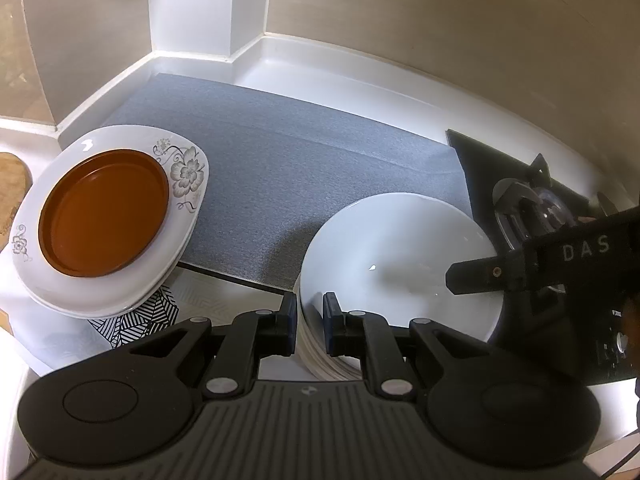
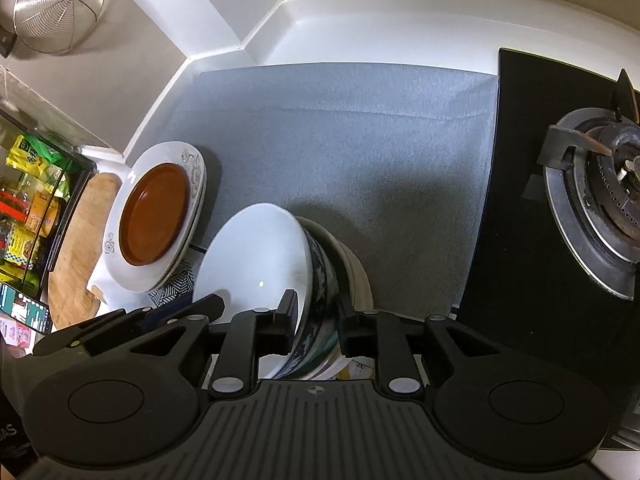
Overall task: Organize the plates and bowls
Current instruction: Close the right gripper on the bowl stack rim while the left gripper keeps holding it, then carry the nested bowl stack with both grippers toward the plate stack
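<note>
A white bowl with a dark patterned outer wall tops a stack of cream bowls at the mat's near edge. My left gripper is shut on the bowl's near rim. My right gripper straddles the opposite rim, one finger inside and one outside, with its pads standing off the wall. In the left wrist view one of its fingers reaches over the bowl from the right. To the left a brown plate lies in stacked white floral plates.
A grey mat covers the counter up to the white back wall. On the right is a black gas hob with a burner. A wooden board, a phone and a shelf of packets lie left. A wire strainer hangs above.
</note>
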### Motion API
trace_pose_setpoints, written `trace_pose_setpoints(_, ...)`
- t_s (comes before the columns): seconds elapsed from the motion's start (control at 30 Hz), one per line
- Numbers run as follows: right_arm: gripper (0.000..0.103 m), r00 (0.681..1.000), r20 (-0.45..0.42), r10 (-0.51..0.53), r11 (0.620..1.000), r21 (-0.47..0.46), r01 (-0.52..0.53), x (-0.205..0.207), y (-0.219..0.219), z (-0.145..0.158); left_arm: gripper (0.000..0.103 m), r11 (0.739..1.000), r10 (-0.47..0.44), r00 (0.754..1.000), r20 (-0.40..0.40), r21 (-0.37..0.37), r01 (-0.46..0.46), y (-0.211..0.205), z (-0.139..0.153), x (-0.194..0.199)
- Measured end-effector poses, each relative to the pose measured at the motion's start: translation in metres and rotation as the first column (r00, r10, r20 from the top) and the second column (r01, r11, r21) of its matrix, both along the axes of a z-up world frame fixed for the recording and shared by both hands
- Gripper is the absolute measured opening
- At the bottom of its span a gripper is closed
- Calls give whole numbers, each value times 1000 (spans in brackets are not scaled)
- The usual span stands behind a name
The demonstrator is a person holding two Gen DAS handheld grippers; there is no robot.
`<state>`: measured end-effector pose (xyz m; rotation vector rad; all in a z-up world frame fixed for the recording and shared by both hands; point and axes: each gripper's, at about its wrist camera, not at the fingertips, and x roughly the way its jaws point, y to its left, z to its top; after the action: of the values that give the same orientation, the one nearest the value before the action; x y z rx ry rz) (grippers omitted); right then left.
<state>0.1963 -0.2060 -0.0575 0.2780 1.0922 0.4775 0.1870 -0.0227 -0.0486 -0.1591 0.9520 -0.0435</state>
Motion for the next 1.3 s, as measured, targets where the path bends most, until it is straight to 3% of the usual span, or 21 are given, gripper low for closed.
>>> trace_pose_setpoints(0.5, 24, 1000, 7, -2, 1000, -19, 2, -3, -4, 2, 14, 1000, -4, 1000, 28, 10, 4, -3, 7, -2)
trace_pose_setpoints(0.83, 24, 1000, 12, -6, 1000, -24, 7, -4, -11, -2, 17, 1000, 14, 999, 29, -27, -13, 2, 5, -5)
trace_pose_setpoints(0.9, 26, 999, 40, -4, 999, -33, 6, -5, -11, -2, 27, 999, 22, 999, 29, -42, -21, 5, 4, -5)
trace_pose_setpoints(0.97, 35, 994, 110, 5, 998, -62, 2, -6, -10, -1, 36, 998, 36, 999, 31, -60, -34, 11, 3, -6)
trace_pose_setpoints(1.07, 44, 989, 146, 9, 998, -64, 0, -6, -9, -3, 46, 994, 65, 998, 20, -91, -63, 21, 1, -7)
trace_pose_setpoints(1.17, 52, 983, 182, 20, 997, -82, -5, -3, -6, -6, 48, 989, 82, 997, 11, -122, -80, 27, 0, -6)
trace_pose_setpoints(1.3, 53, 985, 169, 40, 995, -102, -23, 4, -1, -14, 48, 984, 88, 996, -11, -158, -88, 27, -3, 0)
